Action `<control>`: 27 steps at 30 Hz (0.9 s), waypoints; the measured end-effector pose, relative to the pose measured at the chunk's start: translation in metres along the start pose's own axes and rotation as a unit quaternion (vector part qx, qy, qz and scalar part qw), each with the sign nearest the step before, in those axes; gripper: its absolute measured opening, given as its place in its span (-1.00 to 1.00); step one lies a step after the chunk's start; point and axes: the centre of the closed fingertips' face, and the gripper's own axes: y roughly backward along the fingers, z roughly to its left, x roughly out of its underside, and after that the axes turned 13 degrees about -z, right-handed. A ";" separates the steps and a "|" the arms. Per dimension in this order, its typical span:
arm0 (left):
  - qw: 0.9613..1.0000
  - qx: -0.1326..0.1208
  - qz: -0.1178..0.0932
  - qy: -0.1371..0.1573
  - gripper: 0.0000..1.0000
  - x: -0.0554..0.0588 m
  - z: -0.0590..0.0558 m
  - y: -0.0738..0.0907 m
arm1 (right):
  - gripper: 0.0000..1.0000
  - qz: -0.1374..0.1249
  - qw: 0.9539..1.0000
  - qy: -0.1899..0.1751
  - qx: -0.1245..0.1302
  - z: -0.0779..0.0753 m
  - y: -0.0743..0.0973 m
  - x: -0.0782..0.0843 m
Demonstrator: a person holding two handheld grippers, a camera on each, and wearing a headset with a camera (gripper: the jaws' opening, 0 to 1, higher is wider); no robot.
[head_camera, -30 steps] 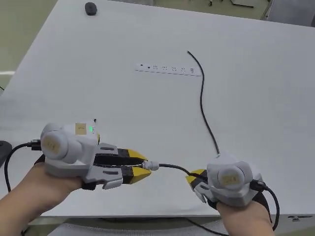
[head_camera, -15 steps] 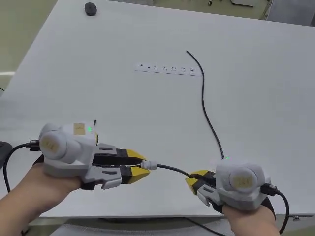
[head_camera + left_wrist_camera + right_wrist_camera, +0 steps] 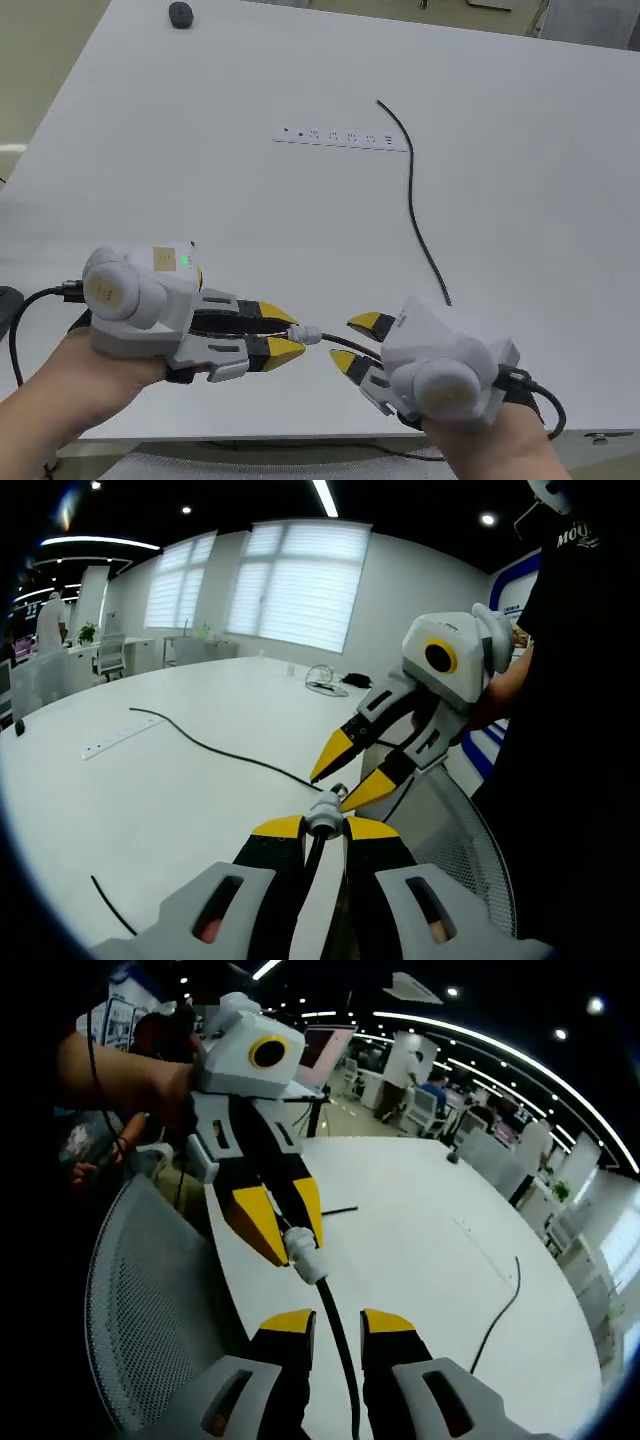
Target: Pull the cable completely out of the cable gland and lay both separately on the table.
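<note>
The white cable gland (image 3: pixel 308 336) sits between the yellow tips of my left gripper (image 3: pixel 290 335), which is shut on it near the table's front edge. A black cable (image 3: pixel 410 200) leaves the gland, runs right and then far up the table. My right gripper (image 3: pixel 358 343) stands open just right of the gland, its jaws either side of the cable without pinching it. In the left gripper view the gland (image 3: pixel 325 815) is clamped at the tips of the left gripper (image 3: pixel 325 827), with the right gripper (image 3: pixel 345 772) facing it. From the right gripper (image 3: pixel 338 1323) the cable (image 3: pixel 342 1360) passes between the jaws to the gland (image 3: pixel 303 1253).
A white power strip (image 3: pixel 340 139) lies mid-table beside the cable's far end. A dark mouse (image 3: pixel 181 13) is at the far left corner. A short black scrap (image 3: pixel 192 245) lies above the left gripper. A mesh chair (image 3: pixel 150 1310) stands below the table edge.
The right gripper has opened, letting go of the cable, and moved left toward the gland. The left gripper has stayed in place, shut on the gland.
</note>
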 end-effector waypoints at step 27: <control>1.000 -0.004 0.002 -0.012 -0.70 -0.003 0.004 0.001 | -1.00 0.020 0.997 -0.063 0.030 -0.016 -0.003 0.034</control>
